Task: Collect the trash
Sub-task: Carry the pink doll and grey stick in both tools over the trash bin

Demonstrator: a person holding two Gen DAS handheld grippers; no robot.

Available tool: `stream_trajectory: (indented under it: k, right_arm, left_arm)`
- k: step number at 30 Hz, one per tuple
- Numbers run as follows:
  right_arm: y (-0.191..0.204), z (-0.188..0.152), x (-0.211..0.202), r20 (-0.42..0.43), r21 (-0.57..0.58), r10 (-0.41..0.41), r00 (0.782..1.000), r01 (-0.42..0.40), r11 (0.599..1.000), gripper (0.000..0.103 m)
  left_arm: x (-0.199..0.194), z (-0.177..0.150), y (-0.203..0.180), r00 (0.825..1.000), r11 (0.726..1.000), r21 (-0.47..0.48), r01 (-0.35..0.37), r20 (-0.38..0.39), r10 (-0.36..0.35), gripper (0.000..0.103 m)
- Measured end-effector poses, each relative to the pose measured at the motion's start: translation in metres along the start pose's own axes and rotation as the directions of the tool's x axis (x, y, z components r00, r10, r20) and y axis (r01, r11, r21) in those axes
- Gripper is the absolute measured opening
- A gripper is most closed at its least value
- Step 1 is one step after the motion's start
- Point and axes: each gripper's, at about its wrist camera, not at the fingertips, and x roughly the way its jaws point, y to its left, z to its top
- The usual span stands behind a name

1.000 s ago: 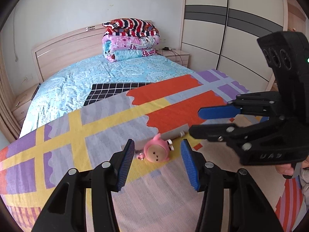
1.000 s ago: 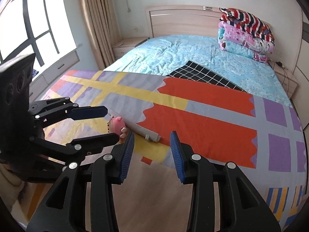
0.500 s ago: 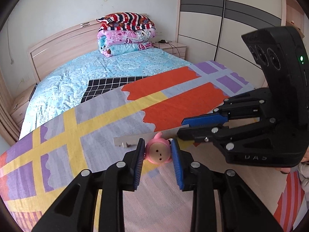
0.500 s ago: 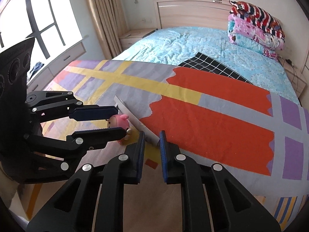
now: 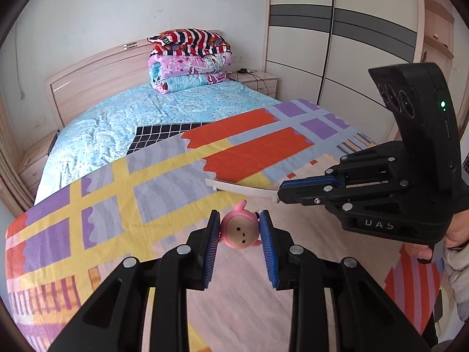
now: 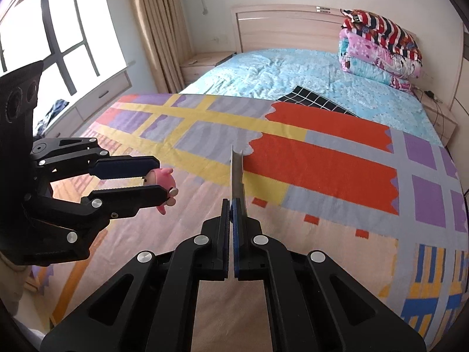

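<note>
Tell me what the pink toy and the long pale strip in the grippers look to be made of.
Pink toy: likely smooth moulded plastic or vinyl, judging by its soft sheen and rounded seamless shape. Pale strip: probably rigid plastic, matte off-white; it stays straight while held by one end in the right gripper, though painted wood or metal cannot be excluded.

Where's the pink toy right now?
The pink toy is clamped in the left tool, lifted above the striped blanket, left of the pale strip held by the right tool.
</note>
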Motion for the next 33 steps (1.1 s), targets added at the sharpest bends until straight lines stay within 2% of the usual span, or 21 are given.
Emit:
stream_trajectory:
  k: [11, 16, 22, 27, 28, 29, 30, 33]
  right_arm:
    - [0.041, -0.037, -0.043, 0.021, -0.018, -0.028, 0.999, 0.028, 0.999, 0.002]
    - [0.049, -0.065, -0.044, -0.014, -0.004, -0.04, 0.999, 0.04, 0.999, 0.002]
    - [0.05, -0.094, -0.038, -0.041, 0.037, 0.011, 0.999, -0.009, 0.999, 0.003]
    - [0.055, -0.1, -0.044, -0.014, 0.035, 0.014, 1.0, -0.013, 0.999, 0.004]
    - [0.055, -0.099, -0.045, -0.008, 0.031, -0.002, 1.0, 0.002, 1.0, 0.013]
    - [0.055, -0.099, -0.045, -0.006, 0.033, -0.01, 1.0, 0.01, 0.999, 0.03]
    - [0.054, -0.099, -0.045, -0.004, 0.038, -0.013, 1.0, 0.013, 0.999, 0.037]
    - [0.053, -0.098, -0.04, -0.014, 0.05, -0.013, 1.0, 0.013, 0.999, 0.039]
  left_arm:
    - [-0.067, -0.028, -0.034, 0.999, 1.0, 0.006, -0.01, 0.036, 0.009, 0.027]
    - [-0.089, -0.045, -0.043, 0.999, 1.0, -0.027, -0.009, 0.053, 0.01, 0.027]
    - [-0.103, -0.064, -0.049, 0.999, 0.999, -0.036, -0.024, 0.048, 0.025, 0.027]
    - [-0.115, -0.071, -0.049, 0.998, 0.999, -0.05, -0.02, 0.062, 0.023, 0.027]
    - [-0.117, -0.072, -0.049, 0.998, 0.999, -0.049, -0.017, 0.066, 0.02, 0.027]
    - [-0.119, -0.073, -0.05, 0.997, 0.999, -0.047, -0.013, 0.07, 0.017, 0.027]
    - [-0.119, -0.073, -0.051, 0.997, 0.999, -0.048, -0.012, 0.071, 0.016, 0.027]
    - [-0.121, -0.075, -0.05, 0.997, 0.998, -0.055, -0.01, 0.072, 0.014, 0.027]
